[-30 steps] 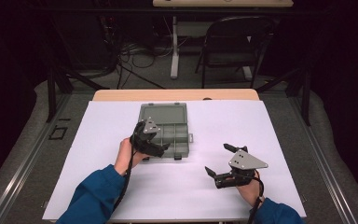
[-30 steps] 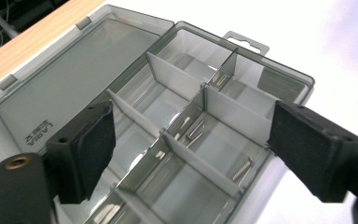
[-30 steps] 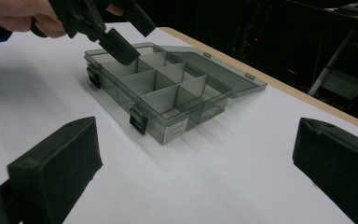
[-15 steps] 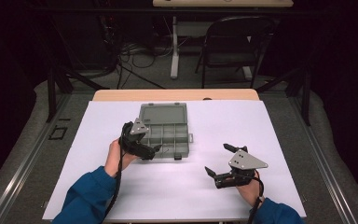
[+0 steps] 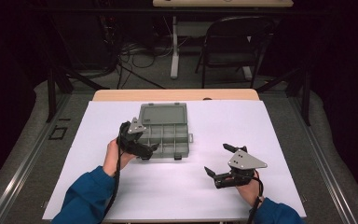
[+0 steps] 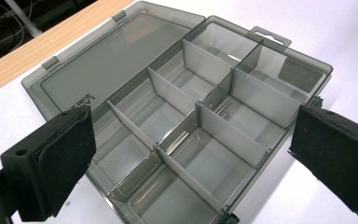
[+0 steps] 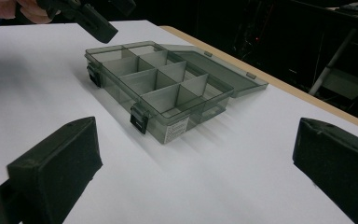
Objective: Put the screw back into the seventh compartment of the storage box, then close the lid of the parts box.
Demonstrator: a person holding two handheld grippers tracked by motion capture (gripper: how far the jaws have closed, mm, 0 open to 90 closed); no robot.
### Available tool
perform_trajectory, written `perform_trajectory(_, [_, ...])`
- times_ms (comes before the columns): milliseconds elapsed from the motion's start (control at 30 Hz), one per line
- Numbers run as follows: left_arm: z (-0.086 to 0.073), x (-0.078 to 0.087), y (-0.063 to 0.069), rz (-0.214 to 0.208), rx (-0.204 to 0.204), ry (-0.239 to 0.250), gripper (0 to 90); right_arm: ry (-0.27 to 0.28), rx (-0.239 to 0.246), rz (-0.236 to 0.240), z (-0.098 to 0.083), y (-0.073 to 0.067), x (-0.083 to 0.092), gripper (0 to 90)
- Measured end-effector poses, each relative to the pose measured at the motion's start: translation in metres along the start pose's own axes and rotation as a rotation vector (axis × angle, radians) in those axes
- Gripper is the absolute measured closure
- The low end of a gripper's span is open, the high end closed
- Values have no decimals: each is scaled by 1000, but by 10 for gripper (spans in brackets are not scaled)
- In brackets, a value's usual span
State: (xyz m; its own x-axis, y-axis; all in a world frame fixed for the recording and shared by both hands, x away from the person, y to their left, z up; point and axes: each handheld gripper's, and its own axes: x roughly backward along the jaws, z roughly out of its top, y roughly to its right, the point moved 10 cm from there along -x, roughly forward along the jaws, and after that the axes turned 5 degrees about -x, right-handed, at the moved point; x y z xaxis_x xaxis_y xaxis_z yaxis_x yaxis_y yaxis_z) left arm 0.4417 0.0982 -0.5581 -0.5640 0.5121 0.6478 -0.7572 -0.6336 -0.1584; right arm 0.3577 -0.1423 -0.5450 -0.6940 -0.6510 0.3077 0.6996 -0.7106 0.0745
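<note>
Hovering over the near left part of the compartment box [image 5: 164,133], the left tongs [image 5: 153,148] stand with their jaws spread wide and nothing between them; in the left gripper view the two black pads frame the tray without touching it. The box lies on the white worktop [image 5: 270,140], a little left of centre and toward the far edge, with its lid [image 5: 163,113] folded flat back behind the tray. The compartments [image 6: 200,154] look empty, save for faint glints along the dividers [image 6: 228,135] that cannot be identified. The right tongs [image 5: 216,161] rest low, well apart from the box at the near right, likewise wide open and holding nothing; the right gripper view looks across bare worktop at the two front latches [image 7: 140,119].

Judged step: approach to the open box, with no grasp yet made. The next move would probably call for lowering the left tongs onto a wall or the lid edge and narrowing the jaws a good deal, since the plastic is thin and may slide on the smooth sheet.
</note>
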Motion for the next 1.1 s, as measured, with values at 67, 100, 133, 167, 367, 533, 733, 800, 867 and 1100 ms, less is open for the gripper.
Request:
perform_trajectory(67, [-1,-1,-1,2,0,-3,0,-1,1,-1,0,0,0,0])
perform_trajectory(100, [-2,-1,-2,7,2,-2,0,8,-1,0,1,0,-1,0])
perform_trajectory(133, [-3,-1,-2,5,4,-6,0,6,-1,3,1,-1,-2,0])
perform_trajectory(167, [-2,-2,-3,8,7,-2,0,0,2,10,0,-1,-2,0])
perform_trajectory(367, [-6,-7,-9,21,23,-19,0,-4,0,3,-1,0,-2,0])
perform_trajectory(533, [-10,-14,-15,19,33,-36,0,-11,3,10,-1,-1,-3,0])
perform_trajectory(733, [-14,-22,-19,21,31,-69,0,-10,1,8,-1,-1,-3,0])
perform_trajectory(800, [-16,-25,-20,23,33,-79,0,-12,1,11,-2,-2,-3,0])
perform_trajectory(867, [-17,-27,-21,25,32,-86,0,-12,0,11,-1,-2,-2,0])
perform_trajectory(1100, [-21,-33,-22,20,30,-106,78,-13,0,10,-2,-2,-2,0])
